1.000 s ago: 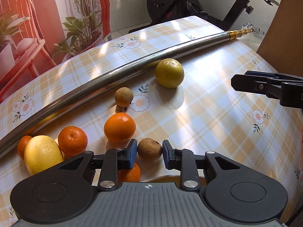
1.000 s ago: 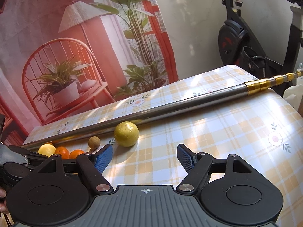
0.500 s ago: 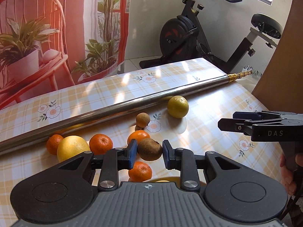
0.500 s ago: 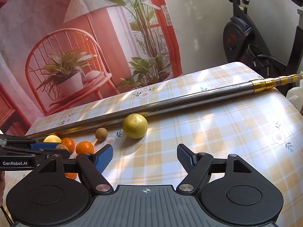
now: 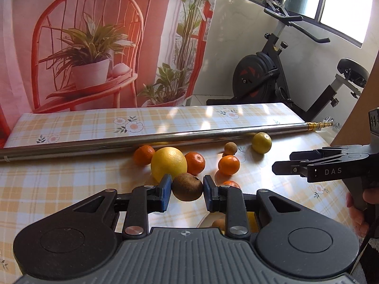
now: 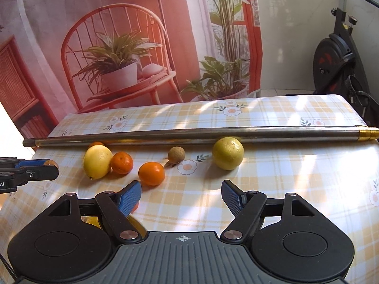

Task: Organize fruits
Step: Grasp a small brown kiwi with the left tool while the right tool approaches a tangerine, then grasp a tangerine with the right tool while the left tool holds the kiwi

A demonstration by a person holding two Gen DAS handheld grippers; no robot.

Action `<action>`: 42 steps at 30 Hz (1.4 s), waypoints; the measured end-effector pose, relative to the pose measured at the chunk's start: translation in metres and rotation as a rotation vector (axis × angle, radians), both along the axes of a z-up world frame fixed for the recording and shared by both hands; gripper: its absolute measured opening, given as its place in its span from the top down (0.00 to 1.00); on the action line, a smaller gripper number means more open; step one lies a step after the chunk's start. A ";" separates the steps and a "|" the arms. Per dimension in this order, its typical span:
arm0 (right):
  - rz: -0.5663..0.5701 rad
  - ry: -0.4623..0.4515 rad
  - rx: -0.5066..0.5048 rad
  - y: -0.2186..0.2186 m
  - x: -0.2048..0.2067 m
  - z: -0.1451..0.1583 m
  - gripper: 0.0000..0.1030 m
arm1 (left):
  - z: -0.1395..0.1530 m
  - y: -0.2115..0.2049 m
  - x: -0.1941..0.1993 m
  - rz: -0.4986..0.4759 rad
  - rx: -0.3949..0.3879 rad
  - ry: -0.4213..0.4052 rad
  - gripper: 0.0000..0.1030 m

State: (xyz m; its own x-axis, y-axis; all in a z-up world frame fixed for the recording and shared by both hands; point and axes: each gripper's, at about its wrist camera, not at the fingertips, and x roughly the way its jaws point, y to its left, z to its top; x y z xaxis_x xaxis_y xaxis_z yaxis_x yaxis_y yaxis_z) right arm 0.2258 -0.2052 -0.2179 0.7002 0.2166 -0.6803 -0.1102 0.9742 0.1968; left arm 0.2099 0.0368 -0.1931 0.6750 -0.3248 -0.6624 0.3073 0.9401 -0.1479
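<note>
My left gripper [image 5: 186, 188] is shut on a brown kiwi [image 5: 187, 186] and holds it above the table. Past it lie a large yellow citrus [image 5: 168, 163], several oranges [image 5: 228, 164], a small brown fruit [image 5: 230, 148] and a yellow-green citrus [image 5: 261, 142]. My right gripper [image 6: 181, 196] is open and empty over the table's front, with an orange [image 6: 151, 173] just beyond its left finger. The right gripper also shows side-on in the left wrist view [image 5: 308, 168]. A yellowish rim [image 5: 208, 222] shows under the left gripper; I cannot tell what it is.
A long steel pole [image 6: 194, 135] with a brass tip lies across the checked tablecloth [image 6: 296, 184] behind the fruit. An exercise bike [image 5: 272, 75] stands beyond the table's far right. A printed curtain [image 6: 118, 35] hangs behind. The left gripper's tip shows at the left of the right wrist view [image 6: 35, 170].
My left gripper has lifted and drawn back with the kiwi in it, so the table sits lower and farther in view. The right gripper stayed open and shifted slightly.
</note>
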 end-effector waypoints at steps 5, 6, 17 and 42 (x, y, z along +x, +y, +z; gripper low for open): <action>0.082 0.044 -0.018 0.031 0.014 -0.004 0.32 | 0.001 0.016 -0.010 0.030 -0.030 -0.022 0.71; 0.091 0.057 -0.018 0.036 0.017 -0.005 0.33 | 0.000 0.018 -0.012 0.036 -0.038 -0.026 0.71; 0.098 0.225 0.043 0.072 0.059 -0.024 0.44 | -0.003 0.024 -0.031 0.040 -0.069 -0.065 0.71; 0.057 0.287 0.103 0.067 0.061 -0.041 0.69 | -0.006 0.012 -0.059 0.014 -0.081 -0.094 0.71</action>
State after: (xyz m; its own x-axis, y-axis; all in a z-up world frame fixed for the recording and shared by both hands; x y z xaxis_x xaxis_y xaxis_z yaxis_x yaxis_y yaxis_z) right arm 0.2872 -0.1385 -0.2586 0.4670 0.3284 -0.8210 -0.0901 0.9413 0.3253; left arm 0.1507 0.0483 -0.1988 0.7374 -0.3649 -0.5684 0.3104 0.9305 -0.1945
